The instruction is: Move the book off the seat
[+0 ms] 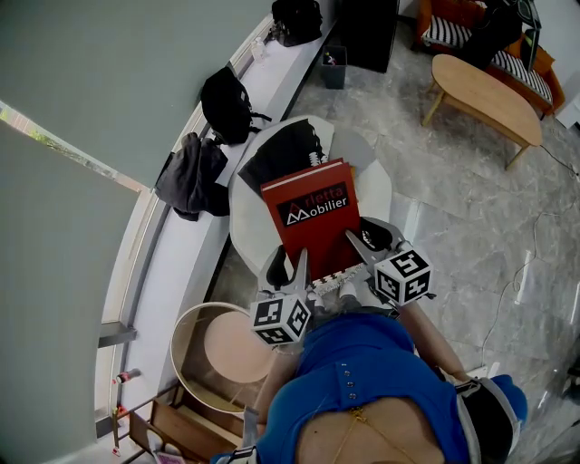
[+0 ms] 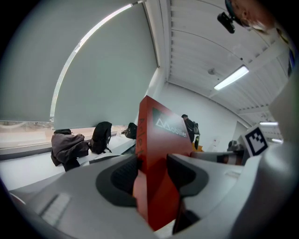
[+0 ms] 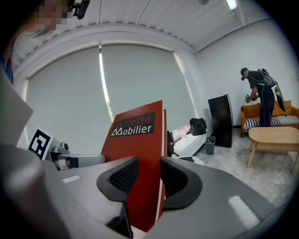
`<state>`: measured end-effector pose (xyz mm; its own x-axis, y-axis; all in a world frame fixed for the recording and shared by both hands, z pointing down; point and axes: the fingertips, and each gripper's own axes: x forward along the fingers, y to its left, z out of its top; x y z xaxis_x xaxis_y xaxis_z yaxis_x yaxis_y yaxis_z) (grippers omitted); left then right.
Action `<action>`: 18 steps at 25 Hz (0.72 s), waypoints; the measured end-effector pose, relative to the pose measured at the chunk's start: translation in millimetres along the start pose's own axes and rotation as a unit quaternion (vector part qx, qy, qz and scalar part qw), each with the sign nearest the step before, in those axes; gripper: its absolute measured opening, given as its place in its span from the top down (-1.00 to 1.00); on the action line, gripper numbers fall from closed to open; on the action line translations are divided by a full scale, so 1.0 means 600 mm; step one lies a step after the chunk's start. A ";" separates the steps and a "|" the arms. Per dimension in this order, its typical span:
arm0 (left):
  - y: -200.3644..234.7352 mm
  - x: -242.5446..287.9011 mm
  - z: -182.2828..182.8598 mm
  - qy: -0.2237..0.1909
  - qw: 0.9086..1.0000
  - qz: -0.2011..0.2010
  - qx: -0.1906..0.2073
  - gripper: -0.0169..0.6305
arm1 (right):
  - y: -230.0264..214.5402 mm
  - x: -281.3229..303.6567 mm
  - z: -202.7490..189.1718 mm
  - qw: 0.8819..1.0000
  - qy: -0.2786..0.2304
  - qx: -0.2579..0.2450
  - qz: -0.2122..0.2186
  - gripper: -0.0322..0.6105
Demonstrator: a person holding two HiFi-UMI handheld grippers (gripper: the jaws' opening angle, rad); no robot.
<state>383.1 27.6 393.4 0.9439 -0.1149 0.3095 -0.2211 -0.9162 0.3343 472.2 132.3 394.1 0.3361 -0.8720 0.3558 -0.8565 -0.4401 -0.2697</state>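
- Blue shirt [image 1: 362,381] of the person fills the bottom of the head view, closest of all.
- The left gripper [image 1: 288,267] has its jaws pressed onto the lower left part of the book [image 1: 313,217]. The left gripper view shows the dark pads [image 2: 124,177] on either side of the red board by the spine.
- The right gripper [image 1: 370,240] has its jaws closed on the book's lower right part. In the right gripper view, one pad lies on the cover and the other behind the pages.
- The book is red with white lettering on a black band. It is held tilted up over the seat [image 1: 376,190], cover toward the head camera. Whether its far edge touches the seat cannot be told.
- The seat is white and rounded, and a black-and-white thing [image 1: 285,149] lies on its far part.
- A round wooden table [image 1: 227,349] stands beside the seat on the person's left.
- A grey jacket [image 1: 190,177], a black backpack [image 1: 227,104] and a black bag [image 1: 296,20] sit along the window ledge [image 1: 181,254].
- A small bin [image 1: 333,68] stands on the marble floor [image 1: 453,208], near a black cabinet [image 1: 367,32].
- Farthest off are a wooden coffee table [image 1: 485,91] and a sofa [image 1: 449,32]. In the right gripper view another person [image 3: 259,98] stands at the sofa.
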 end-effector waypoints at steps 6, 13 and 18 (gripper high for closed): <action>0.001 0.002 0.000 0.001 1.000 0.000 0.002 0.36 | -0.001 0.002 -0.002 1.000 0.001 0.001 0.003 0.46; 0.003 0.006 -0.005 0.002 1.000 -0.003 0.001 0.36 | -0.005 0.005 -0.006 1.000 0.001 0.003 0.008 0.47; 0.000 0.009 -0.007 0.004 1.000 -0.004 -0.001 0.36 | -0.009 0.004 -0.008 1.000 0.004 0.005 0.011 0.47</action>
<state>387.0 28.8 398.9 0.9438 -0.1034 0.3140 -0.2133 -0.9161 0.3394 476.0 133.6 400.5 0.3143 -0.8798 0.3566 -0.8594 -0.4233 -0.2867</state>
